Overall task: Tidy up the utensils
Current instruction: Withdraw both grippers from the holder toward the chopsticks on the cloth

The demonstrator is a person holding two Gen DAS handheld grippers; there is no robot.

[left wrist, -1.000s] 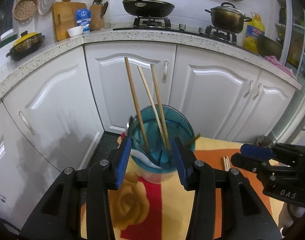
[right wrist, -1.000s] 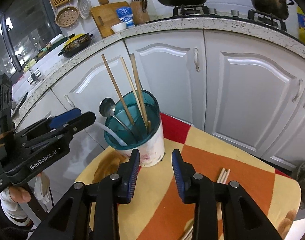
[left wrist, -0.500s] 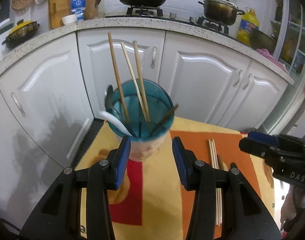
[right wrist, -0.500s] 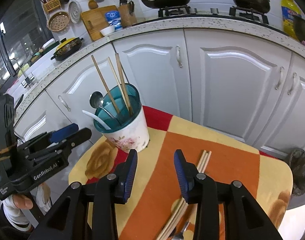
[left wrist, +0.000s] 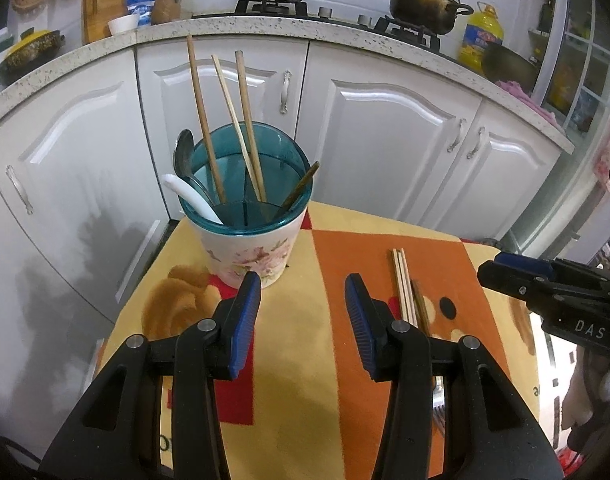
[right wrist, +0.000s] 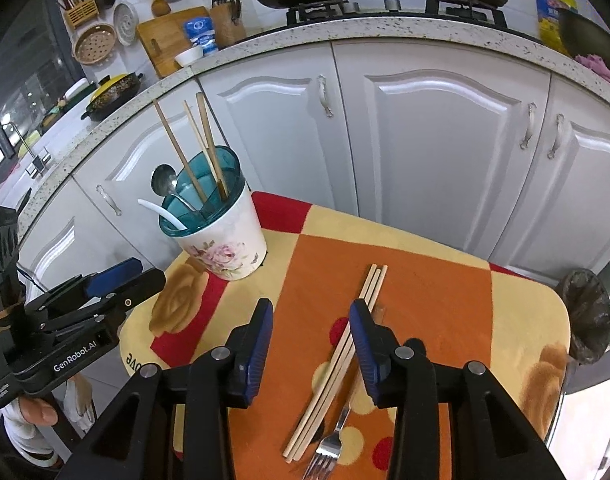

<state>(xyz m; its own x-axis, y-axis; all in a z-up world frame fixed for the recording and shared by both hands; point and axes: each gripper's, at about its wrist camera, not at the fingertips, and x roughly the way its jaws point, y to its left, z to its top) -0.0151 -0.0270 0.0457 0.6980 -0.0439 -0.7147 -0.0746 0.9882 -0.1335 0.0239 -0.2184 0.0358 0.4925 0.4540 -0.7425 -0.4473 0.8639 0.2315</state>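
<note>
Chopsticks (right wrist: 337, 364), pale and slender, lie bundled beside a fork (right wrist: 329, 446); both jaws released.

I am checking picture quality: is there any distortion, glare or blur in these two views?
Left wrist view: the counter edge bows from fisheye distortion, dark corners, sharp utensil holder, soft shadows on the cabinet doors. Right wrist view: same bending, bright glare at the bottom right corner, the fork slightly soft.

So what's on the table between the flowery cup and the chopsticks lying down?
Nothing: only bare tablecloth lies between the cup and the loose chopsticks, as the right wrist view shows.
</note>
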